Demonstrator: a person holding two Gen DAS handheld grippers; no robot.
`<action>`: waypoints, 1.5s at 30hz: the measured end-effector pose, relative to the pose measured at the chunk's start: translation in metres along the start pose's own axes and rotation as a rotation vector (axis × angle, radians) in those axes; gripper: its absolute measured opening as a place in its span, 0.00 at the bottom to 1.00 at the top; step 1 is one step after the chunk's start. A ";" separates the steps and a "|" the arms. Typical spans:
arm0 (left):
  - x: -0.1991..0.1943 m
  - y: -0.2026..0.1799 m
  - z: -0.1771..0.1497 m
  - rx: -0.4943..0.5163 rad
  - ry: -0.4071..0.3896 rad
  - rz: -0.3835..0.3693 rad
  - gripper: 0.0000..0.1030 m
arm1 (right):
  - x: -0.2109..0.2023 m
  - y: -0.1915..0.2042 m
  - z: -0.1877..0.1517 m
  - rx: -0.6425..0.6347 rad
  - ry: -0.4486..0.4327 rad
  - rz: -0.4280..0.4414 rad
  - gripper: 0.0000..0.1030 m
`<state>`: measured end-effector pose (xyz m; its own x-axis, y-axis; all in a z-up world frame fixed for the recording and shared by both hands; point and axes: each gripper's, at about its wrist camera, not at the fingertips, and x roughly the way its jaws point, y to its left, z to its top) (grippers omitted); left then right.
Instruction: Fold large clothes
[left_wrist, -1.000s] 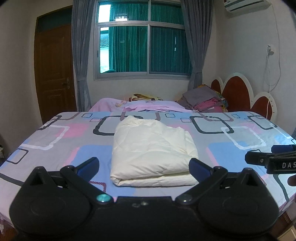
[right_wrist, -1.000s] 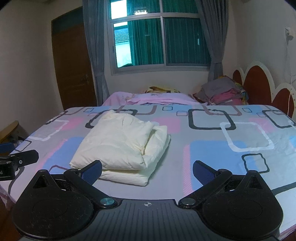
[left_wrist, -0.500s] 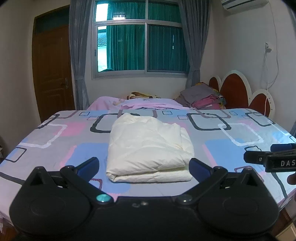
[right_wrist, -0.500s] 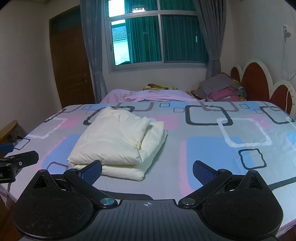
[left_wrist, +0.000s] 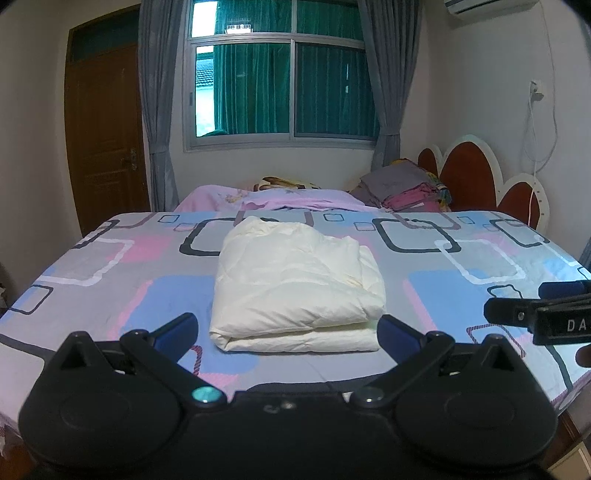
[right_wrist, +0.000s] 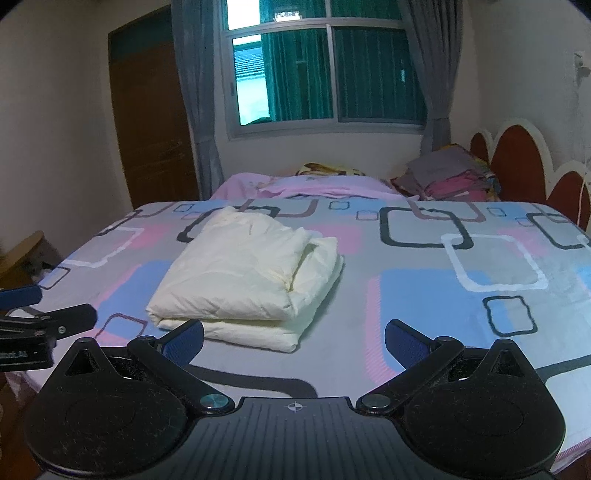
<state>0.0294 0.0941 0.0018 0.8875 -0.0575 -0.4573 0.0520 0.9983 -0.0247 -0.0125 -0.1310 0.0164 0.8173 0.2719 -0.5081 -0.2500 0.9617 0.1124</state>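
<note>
A cream padded garment (left_wrist: 295, 284) lies folded into a thick rectangle on the bed (left_wrist: 110, 280), its folded edge toward me. In the right wrist view the same garment (right_wrist: 247, 280) sits left of centre. My left gripper (left_wrist: 288, 332) hangs open just short of the garment's near edge, nothing between its blue fingertips. My right gripper (right_wrist: 295, 341) is open too, held back from the bed's near edge, with the garment's corner ahead of its left finger. Each gripper shows at the other view's side: the right gripper (left_wrist: 539, 317) and the left gripper (right_wrist: 33, 325).
The bed has a grey sheet with pink, blue and black squares. A pile of folded clothes (left_wrist: 402, 184) and a pink blanket (left_wrist: 280, 197) lie at the far end by the red headboard (left_wrist: 469, 173). A wooden door (left_wrist: 107, 136) stands at the left, a curtained window (left_wrist: 284, 85) behind.
Both grippers have drawn back and slightly up from the bed, so the folded garment looks a little farther away. The garment itself has not moved. Both stay open.
</note>
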 end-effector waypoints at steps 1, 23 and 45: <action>0.001 0.001 0.000 0.000 0.003 -0.001 1.00 | 0.000 0.001 -0.001 -0.004 0.002 0.000 1.00; 0.001 0.003 -0.003 -0.016 0.015 -0.014 1.00 | 0.002 -0.004 0.000 0.008 0.011 0.005 1.00; 0.004 0.006 -0.002 -0.017 0.017 -0.019 1.00 | 0.007 -0.004 0.000 -0.003 0.022 0.010 1.00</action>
<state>0.0323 0.1003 -0.0020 0.8785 -0.0763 -0.4716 0.0607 0.9970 -0.0481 -0.0062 -0.1328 0.0124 0.8030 0.2811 -0.5255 -0.2601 0.9587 0.1153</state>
